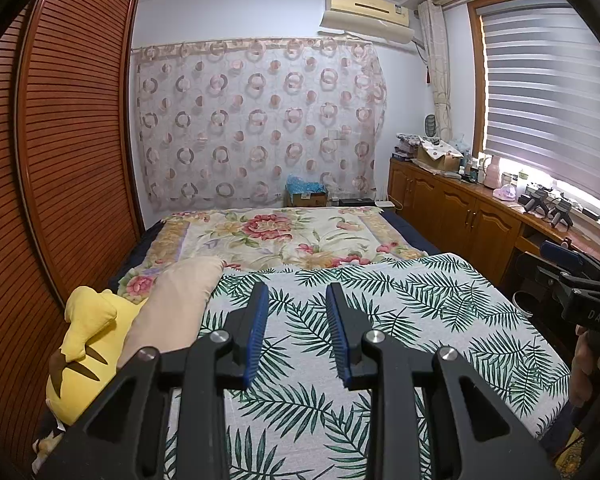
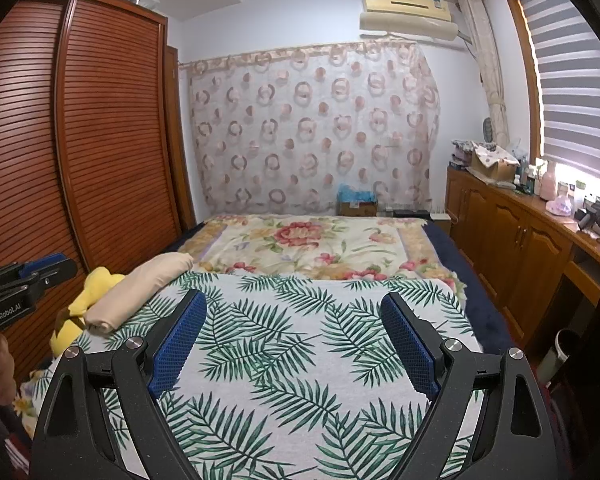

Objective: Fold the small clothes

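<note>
A folded beige garment point(image 1: 168, 308) lies at the left edge of the palm-leaf sheet point(image 1: 420, 312), against a yellow plush toy point(image 1: 88, 340); it also shows in the right wrist view point(image 2: 140, 292). My left gripper point(image 1: 298, 292) hovers over the sheet, open with a moderate gap and empty. My right gripper point(image 2: 294, 300) is wide open and empty above the sheet point(image 2: 300, 340). Each gripper shows at the edge of the other's view: the right one point(image 1: 576, 276) and the left one point(image 2: 32, 276).
A floral blanket point(image 1: 284, 236) covers the far half of the bed. A slatted wooden wardrobe point(image 1: 60, 140) stands on the left. A wooden cabinet point(image 1: 460, 208) with clutter runs under the window on the right. A cardboard box point(image 1: 306, 196) sits beyond the bed.
</note>
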`<state>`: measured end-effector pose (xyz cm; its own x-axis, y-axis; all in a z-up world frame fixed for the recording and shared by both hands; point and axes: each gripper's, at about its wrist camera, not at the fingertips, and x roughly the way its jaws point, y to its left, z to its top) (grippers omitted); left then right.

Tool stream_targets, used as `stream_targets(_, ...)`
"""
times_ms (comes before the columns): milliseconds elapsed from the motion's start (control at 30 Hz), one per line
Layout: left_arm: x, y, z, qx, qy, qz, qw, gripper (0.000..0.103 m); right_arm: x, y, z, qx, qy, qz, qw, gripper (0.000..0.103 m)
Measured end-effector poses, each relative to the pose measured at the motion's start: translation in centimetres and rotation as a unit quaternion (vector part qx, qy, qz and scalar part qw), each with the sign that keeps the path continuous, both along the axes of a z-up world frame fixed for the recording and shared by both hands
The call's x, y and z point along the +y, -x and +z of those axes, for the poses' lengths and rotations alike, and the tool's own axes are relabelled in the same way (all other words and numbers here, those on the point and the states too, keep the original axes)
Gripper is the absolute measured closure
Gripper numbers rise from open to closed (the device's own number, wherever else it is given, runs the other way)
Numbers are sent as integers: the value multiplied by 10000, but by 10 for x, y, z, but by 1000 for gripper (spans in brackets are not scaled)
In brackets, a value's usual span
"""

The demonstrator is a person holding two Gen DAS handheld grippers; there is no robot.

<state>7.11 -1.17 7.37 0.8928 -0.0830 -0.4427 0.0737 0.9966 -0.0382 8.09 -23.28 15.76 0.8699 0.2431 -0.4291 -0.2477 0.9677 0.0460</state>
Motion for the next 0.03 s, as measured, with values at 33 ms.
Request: stream_targets(33, 0, 0, 0, -1, 2, 0, 10000, 74, 0, 0, 0, 1, -1, 2, 10000, 12)
